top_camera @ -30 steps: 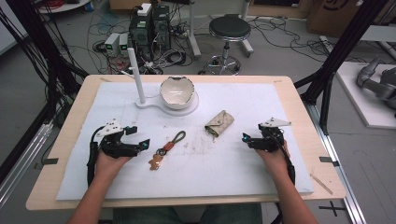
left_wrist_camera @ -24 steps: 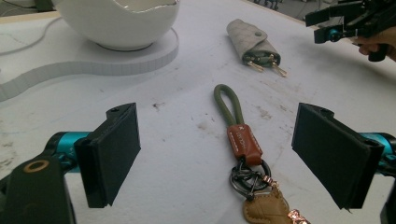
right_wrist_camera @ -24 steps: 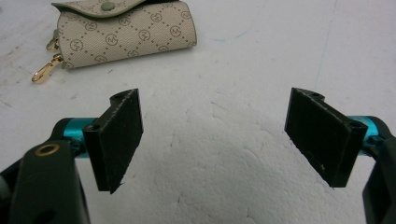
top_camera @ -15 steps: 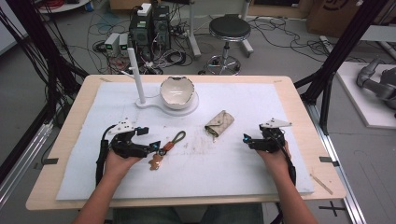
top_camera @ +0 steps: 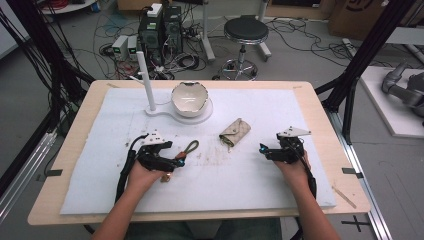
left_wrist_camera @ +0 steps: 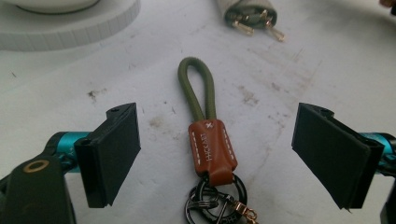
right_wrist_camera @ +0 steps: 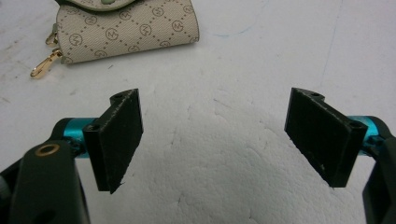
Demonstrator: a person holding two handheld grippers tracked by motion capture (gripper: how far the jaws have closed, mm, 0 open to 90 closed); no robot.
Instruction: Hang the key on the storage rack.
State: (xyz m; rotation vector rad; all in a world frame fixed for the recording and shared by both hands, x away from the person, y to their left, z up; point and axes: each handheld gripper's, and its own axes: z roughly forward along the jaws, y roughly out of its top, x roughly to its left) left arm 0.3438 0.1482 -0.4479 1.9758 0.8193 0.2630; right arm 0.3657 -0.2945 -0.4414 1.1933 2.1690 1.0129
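1. The left gripper sits low over the white mat; its jaws stand wide apart, one on each side of the keychain and touching nothing
2. The keychain lies flat on the mat between those jaws; it has an olive cord loop, a brown leather tab with white stitching, and dark metal rings at the near end; in the high view it shows just ahead of the left gripper
3. The right gripper rests near the mat's right side, well apart from the left one; its jaws are also spread wide over bare mat, holding nothing
4. A beige patterned pouch lies beyond the right gripper, with a gold clasp trailing from its end; in the high view it lies between the two grippers and farther up the table
5. A white bowl sits on a round white base at the mat's far side; a white post stands upright just beside it
6. The mat is scuffed with brown marks near the pouch and keychain
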